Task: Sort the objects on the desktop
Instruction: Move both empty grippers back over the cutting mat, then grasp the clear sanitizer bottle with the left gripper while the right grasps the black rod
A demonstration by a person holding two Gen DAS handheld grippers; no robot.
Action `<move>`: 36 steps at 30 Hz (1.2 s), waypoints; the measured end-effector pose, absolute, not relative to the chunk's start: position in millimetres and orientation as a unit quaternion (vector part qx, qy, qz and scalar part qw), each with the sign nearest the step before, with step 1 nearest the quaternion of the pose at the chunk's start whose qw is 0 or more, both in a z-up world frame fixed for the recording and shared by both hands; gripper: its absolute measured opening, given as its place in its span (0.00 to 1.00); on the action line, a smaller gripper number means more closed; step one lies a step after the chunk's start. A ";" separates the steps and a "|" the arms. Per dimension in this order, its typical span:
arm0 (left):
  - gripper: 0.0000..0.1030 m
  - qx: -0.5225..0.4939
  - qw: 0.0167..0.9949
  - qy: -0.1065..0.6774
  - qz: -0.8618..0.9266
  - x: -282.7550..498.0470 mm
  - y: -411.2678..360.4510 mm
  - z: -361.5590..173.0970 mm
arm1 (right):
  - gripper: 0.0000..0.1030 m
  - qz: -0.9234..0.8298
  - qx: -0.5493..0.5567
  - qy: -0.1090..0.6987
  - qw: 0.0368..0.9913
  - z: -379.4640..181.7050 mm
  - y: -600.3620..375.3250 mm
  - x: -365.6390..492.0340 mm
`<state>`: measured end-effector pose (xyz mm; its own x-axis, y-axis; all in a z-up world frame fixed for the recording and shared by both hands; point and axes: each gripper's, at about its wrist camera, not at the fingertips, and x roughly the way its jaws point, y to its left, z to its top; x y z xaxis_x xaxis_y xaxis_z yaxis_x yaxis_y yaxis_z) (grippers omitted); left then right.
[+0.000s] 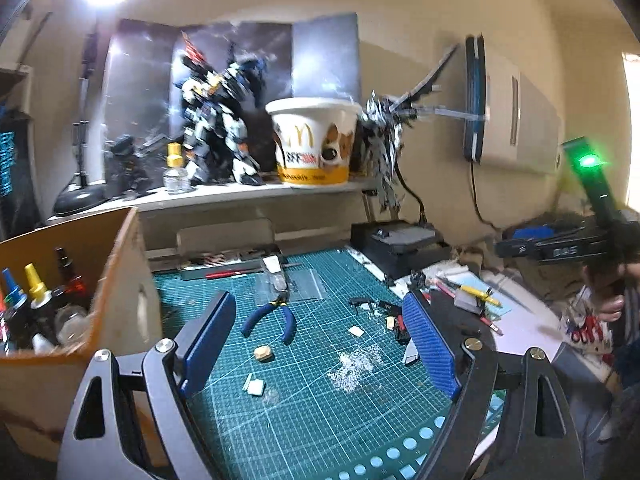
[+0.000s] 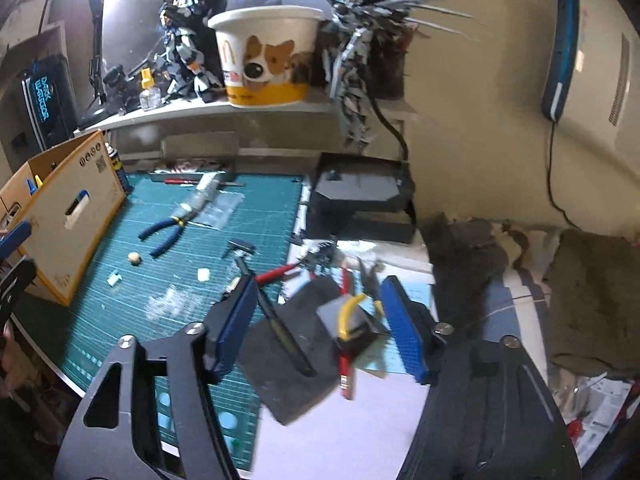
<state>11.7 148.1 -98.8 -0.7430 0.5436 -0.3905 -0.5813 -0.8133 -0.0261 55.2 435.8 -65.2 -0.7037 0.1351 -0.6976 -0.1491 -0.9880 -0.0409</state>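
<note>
Both grippers are hanging above the desk with jaws standing wide apart and gripping nothing, the left gripper [image 1: 316, 344] over the green cutting mat [image 1: 320, 412] where the blue-handled pliers [image 1: 272, 316] are lying splayed, the right gripper [image 2: 320, 320] over a dark sanding block [image 2: 280, 364] beside the mat.

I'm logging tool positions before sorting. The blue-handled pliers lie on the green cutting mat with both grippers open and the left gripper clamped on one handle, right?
Not quite. The blue-handled pliers do lie on the green cutting mat, and both grippers are open, but the left gripper holds nothing: the left wrist view shows its fingers spread apart with the pliers lying free between them. The right gripper is open too.
</note>
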 end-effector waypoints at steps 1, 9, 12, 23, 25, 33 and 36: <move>0.84 -0.200 0.305 0.050 0.930 1.9 152.5 -99.7 | 0.51 0.924 -0.375 0.010 0.069 -67.0 438.9 57.4; 0.84 -0.277 0.285 0.031 0.917 -88.8 188.0 -110.8 | 0.33 0.915 -0.399 -0.045 -0.049 -95.1 425.6 37.0; 0.84 -0.316 0.259 0.027 0.912 -118.7 197.2 -120.5 | 0.31 0.896 -0.428 -0.079 -0.092 -116.3 417.6 12.9; 0.84 -0.369 0.208 0.030 0.905 -171.1 201.4 -144.6 | 0.26 0.842 -0.500 -0.135 -0.154 -174.2 405.1 -44.1; 0.84 -0.371 0.204 0.030 0.905 -177.9 201.8 -146.3 | 0.20 0.840 -0.501 -0.128 -0.162 -176.5 406.2 -44.5; 0.84 -0.381 0.221 0.045 0.897 -204.8 222.0 -159.0 | 0.09 0.848 -0.505 -0.080 -0.142 -172.8 413.2 -42.6; 0.84 -0.390 0.215 0.027 0.895 -220.8 231.9 -166.1 | 0.09 0.852 -0.503 -0.058 -0.132 -162.5 417.4 -38.4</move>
